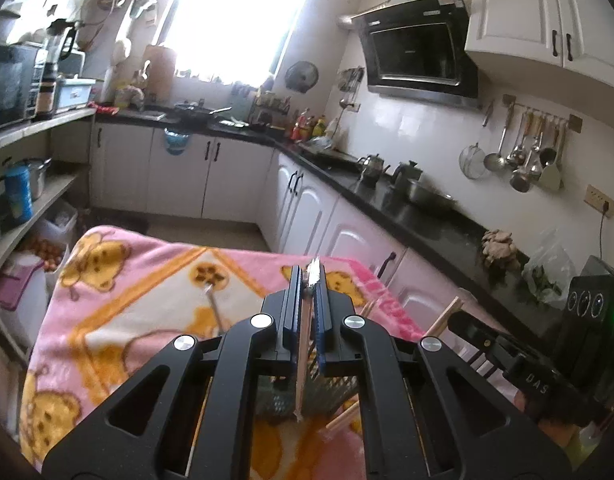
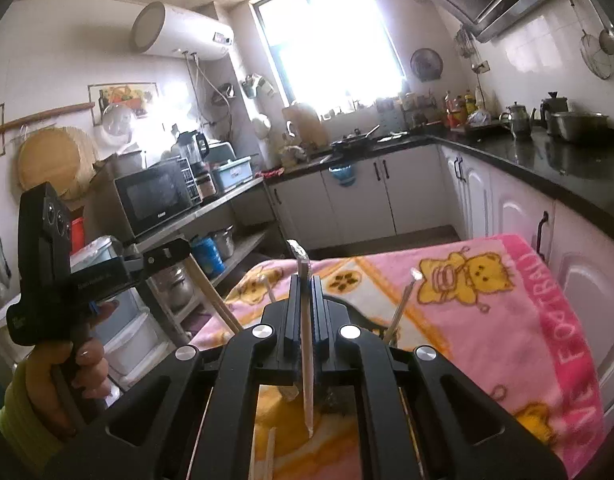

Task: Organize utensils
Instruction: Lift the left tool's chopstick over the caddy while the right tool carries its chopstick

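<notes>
My left gripper (image 1: 309,276) is shut on a thin utensil (image 1: 303,360) with a wooden handle and a metal tip, held upright above the pink bear blanket (image 1: 147,300). A dark mesh utensil basket (image 1: 307,396) sits below it, with chopsticks (image 1: 443,318) sticking out. My right gripper (image 2: 305,284) is shut on a pale utensil (image 2: 307,364) with a metal top. The left gripper's body (image 2: 51,264) and the hand holding it show at the left of the right wrist view, with chopsticks (image 2: 215,300) beside it. A metal utensil (image 2: 401,308) stands to the right.
A black counter (image 1: 407,216) with kettles and a pot runs along the right, above white cabinets (image 1: 307,208). Open shelves (image 2: 211,216) with a microwave and pots stand on the left. Ladles hang on the wall rail (image 1: 535,148).
</notes>
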Demonstrator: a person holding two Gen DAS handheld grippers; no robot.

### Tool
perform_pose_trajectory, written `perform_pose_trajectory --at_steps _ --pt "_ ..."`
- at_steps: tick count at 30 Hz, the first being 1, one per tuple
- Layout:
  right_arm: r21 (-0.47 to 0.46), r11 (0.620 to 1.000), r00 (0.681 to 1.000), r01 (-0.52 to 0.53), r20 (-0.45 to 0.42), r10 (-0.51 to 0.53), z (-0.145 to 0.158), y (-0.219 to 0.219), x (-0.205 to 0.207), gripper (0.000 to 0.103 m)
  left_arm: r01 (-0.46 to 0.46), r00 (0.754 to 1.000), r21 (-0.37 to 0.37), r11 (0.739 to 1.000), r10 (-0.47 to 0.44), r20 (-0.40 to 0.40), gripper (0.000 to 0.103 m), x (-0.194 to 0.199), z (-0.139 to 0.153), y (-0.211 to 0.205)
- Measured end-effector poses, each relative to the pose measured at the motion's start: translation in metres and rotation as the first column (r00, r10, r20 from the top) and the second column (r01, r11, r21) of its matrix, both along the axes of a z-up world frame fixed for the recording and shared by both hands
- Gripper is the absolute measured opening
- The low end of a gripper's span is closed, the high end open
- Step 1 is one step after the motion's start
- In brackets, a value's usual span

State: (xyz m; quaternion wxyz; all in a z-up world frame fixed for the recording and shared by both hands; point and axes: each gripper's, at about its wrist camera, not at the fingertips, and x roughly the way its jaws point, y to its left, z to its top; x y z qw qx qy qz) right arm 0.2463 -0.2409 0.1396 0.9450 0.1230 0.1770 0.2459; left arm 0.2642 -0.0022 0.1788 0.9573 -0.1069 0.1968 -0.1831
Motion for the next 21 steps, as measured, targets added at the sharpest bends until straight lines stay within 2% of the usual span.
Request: perform_pose_trajectory --at_steps 7,21 --pt "0.026 0.999 0.999 0.029 0.020 -0.029 0.015 -0.011 0.013 0.005 0.016 1.000 0.005 1.000 -0.016 0.024 0.001 0.015 0.011 -0.014" --pt "0.072 0.991 0.994 0.110 0.021 -0.111 0.023 -0.028 0.045 0.005 0.008 0.999 0.011 1.000 -0.009 0.047 0.001 0.034 0.006 -0.026"
